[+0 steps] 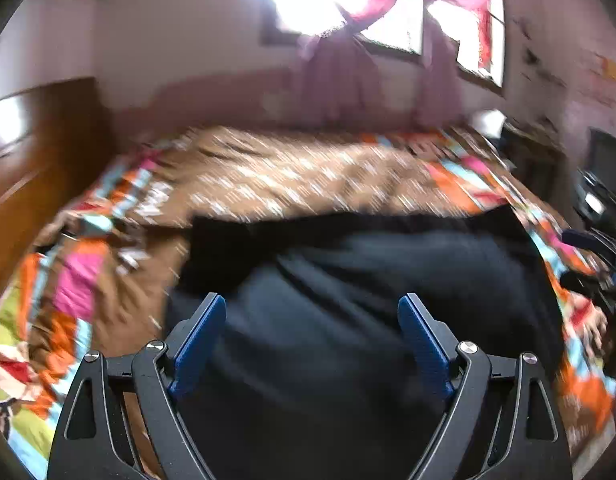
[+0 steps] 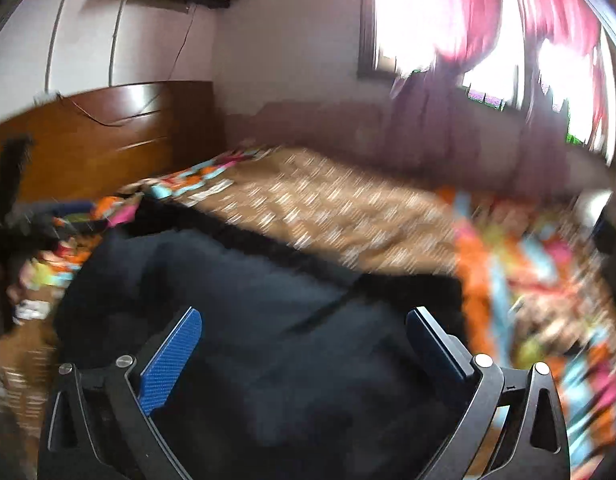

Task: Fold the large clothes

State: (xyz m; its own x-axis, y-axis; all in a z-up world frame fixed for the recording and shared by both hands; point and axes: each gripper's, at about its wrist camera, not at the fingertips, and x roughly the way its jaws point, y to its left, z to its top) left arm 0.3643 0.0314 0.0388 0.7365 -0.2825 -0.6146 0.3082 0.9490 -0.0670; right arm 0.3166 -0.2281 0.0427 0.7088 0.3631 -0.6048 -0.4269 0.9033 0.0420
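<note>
Lying on the near edge of the bed [image 1: 267, 176]: dark garment [image 1: 388, 280], apparently part-folded, further folds likely due. Left gripper [image 1: 312, 312] and right gripper [image 2: 303, 328]: jaws apart, holding nothing.

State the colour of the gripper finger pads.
Blue, ribbed pads on black fingers; clearest in the right wrist view.

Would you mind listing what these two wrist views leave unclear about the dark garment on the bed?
- Left wrist view: the dark garment's near edge is cut off by the frame and the open left gripper.
- Right wrist view: its near part is hidden behind the open right gripper.
- Both views: motion blur smears the bedspread, so the garment's type and folds cannot be told.
</note>
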